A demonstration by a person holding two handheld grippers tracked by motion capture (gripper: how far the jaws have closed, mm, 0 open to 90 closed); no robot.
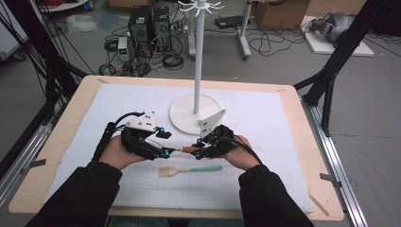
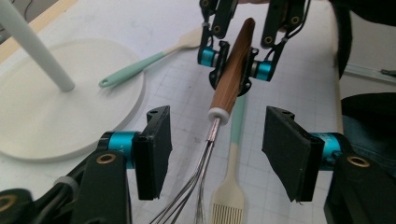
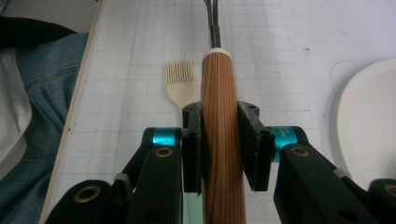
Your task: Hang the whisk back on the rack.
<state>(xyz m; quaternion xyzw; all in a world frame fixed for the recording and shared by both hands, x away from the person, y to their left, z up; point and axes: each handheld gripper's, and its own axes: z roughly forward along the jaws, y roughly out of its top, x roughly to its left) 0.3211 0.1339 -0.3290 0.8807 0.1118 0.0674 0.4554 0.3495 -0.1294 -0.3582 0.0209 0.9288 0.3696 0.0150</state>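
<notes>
My right gripper (image 3: 219, 140) is clamped on the wooden handle of a whisk (image 3: 223, 126), pads pressed to both sides of it, the handle running straight out between the jaws toward its white collar and the wires beyond. My left gripper (image 2: 215, 149) stands released: its jaws flank the whisk's thin wire neck with clear gaps on either side, touching nothing. In the high view the two grippers face each other low over the middle of the table, left (image 1: 165, 142) and right (image 1: 201, 149), with the whisk (image 1: 184, 150) bridging the short gap between them.

Under them lies the white gridded mat (image 1: 265, 142) on the wooden table (image 1: 302, 142). Just behind the grippers stands the white hanging stand (image 1: 198, 61), its round base on the mat. A silicone brush (image 1: 189, 170) with a mint handle lies flat on the mat, just nearer to me than the whisk and apart from it.
</notes>
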